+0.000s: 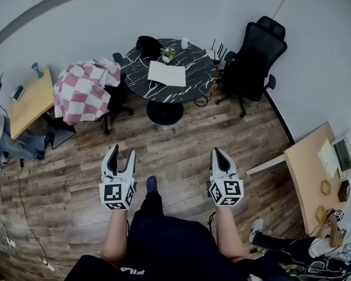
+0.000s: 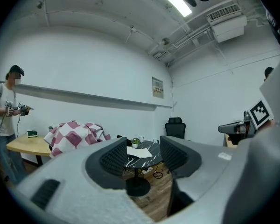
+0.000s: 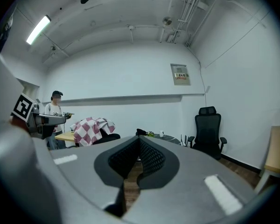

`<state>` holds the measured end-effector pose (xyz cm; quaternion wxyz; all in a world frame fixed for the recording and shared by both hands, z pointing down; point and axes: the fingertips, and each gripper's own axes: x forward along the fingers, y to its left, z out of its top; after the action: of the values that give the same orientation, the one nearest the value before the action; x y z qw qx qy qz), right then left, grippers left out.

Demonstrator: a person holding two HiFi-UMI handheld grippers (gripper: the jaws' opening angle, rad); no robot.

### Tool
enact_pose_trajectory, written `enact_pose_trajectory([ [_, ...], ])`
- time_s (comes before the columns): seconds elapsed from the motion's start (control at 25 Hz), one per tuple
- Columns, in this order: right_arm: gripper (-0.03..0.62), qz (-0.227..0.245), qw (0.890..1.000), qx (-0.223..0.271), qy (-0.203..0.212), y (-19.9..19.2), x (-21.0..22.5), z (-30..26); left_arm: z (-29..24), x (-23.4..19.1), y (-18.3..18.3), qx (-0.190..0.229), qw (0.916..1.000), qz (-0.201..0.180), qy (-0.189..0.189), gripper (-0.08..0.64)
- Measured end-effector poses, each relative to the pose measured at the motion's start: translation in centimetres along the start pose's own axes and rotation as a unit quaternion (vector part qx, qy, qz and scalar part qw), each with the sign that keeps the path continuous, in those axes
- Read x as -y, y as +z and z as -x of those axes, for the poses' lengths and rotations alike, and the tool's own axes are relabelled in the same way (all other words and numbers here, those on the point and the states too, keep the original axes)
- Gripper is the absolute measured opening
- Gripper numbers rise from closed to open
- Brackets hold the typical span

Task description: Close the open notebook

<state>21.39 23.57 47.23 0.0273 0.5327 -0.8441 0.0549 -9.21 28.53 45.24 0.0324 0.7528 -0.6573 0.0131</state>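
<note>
Left gripper (image 1: 121, 153): jaws wide apart, nothing between them, lower left of head view. Right gripper (image 1: 217, 152): jaws together, empty, lower right. Both are over the wood floor (image 1: 181, 151), well apart from the table. Open notebook (image 1: 167, 74) lies flat, white pages up, on the round black marble table (image 1: 196, 69), upper centre of frame. Looks like a small plant (image 1: 167, 54) just behind it. Checked cloth (image 1: 85, 89) is draped over a chair left of the table, black office chair (image 1: 254, 54) to its right. In the left gripper view the notebook shows far off between the jaws.
</note>
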Motion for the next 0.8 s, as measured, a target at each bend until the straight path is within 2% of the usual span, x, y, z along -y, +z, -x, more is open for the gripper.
enact_pose_trajectory([
  [0.48,0.011,0.007,1.000,0.009,-0.002,1.1,0.0,-10.5,-9.5,-5.6,-0.2,-0.003,1.0000,-0.006,-0.006,0.207],
  [0.8,0.011,0.007,1.000,-0.005,-0.007,1.6,0.6,-15.1,-13.9,-7.1,-0.4,-0.020,0.9997,-0.001,-0.015,0.207],
])
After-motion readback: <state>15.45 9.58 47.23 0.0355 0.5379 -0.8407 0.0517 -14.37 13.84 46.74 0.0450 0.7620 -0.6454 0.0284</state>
